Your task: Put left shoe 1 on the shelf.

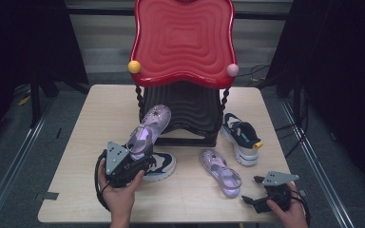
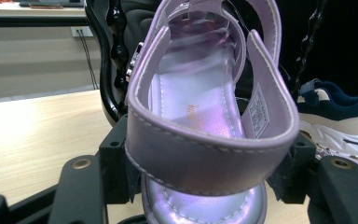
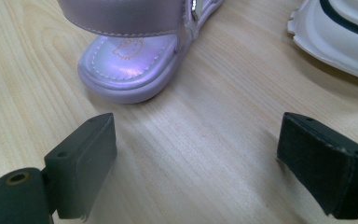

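The left gripper [image 1: 129, 160] is clamped across the heel of a lilac sandal [image 1: 148, 129], holding it lifted and tilted over the desk's [image 1: 95, 118] middle, toe toward the black shelf [image 1: 190, 109] of the red rack [image 1: 183, 40]. It looks light, with a soft strap and a stiff sole (glossy, so perhaps slippery); the heel sides seem the firmest hold. The right gripper [image 1: 261, 194] rests with jaws apart at the near right corner. Two sandals, counting its mate [image 1: 221, 172], and two sneakers [image 1: 240, 137].
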### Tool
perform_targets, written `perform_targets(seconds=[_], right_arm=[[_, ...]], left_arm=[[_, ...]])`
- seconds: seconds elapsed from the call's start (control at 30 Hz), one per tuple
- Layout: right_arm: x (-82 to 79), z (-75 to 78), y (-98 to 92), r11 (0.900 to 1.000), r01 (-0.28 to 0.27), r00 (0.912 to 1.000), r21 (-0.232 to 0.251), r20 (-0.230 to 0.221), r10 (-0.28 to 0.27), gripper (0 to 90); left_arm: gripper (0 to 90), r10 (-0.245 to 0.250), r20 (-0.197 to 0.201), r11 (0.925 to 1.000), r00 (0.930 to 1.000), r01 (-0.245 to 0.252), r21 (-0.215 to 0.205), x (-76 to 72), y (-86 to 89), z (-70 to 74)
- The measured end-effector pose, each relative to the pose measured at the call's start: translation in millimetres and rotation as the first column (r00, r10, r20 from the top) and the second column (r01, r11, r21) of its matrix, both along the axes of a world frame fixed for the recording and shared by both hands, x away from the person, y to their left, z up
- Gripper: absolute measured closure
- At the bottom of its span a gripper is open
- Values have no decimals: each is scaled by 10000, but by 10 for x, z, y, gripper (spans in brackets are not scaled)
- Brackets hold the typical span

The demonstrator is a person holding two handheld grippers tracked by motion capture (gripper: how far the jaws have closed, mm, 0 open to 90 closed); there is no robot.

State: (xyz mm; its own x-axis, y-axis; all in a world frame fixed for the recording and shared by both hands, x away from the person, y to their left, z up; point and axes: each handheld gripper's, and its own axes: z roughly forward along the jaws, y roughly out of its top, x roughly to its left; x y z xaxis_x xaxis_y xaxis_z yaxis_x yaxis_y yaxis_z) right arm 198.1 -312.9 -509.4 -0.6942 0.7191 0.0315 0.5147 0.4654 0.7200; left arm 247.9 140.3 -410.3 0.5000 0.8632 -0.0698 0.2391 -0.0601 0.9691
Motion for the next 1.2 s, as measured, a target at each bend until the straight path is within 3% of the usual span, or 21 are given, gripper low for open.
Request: perform_targets(seconds=[0.63, 1.2], right_arm=[[2, 0, -2, 10000, -32, 10000, -18, 8, 32, 111], [5, 0, -2, 10000, -60, 10000, -18, 14, 60, 111]], left_arm=[[371, 375, 394, 9977, 9985, -352, -580, 161, -338, 37], [371, 1072, 552, 9926, 9927, -1038, -624, 317, -536, -28]])
